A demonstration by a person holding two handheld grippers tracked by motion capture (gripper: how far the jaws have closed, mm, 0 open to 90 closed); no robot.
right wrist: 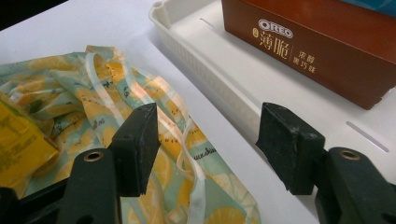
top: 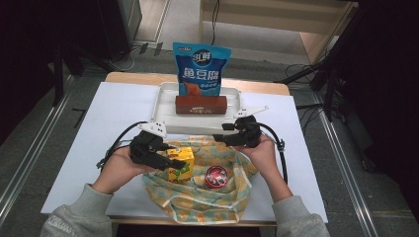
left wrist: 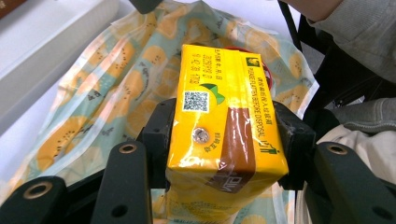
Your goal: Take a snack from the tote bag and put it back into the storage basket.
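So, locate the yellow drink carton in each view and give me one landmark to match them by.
High view: the yellow drink carton sits lower centre-left, in the left gripper, over the fruit-print bag.
Left gripper view: centre of frame, clamped between the two black jaws.
Right gripper view: a yellow corner at the left edge.
Shared landmark: the fruit-print bag, under or beside the carton in all three.

Bright table, dark surroundings, glare on wrapping.

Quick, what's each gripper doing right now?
Left gripper: shut on the yellow carton.
Right gripper: open, holding nothing, above the bag.
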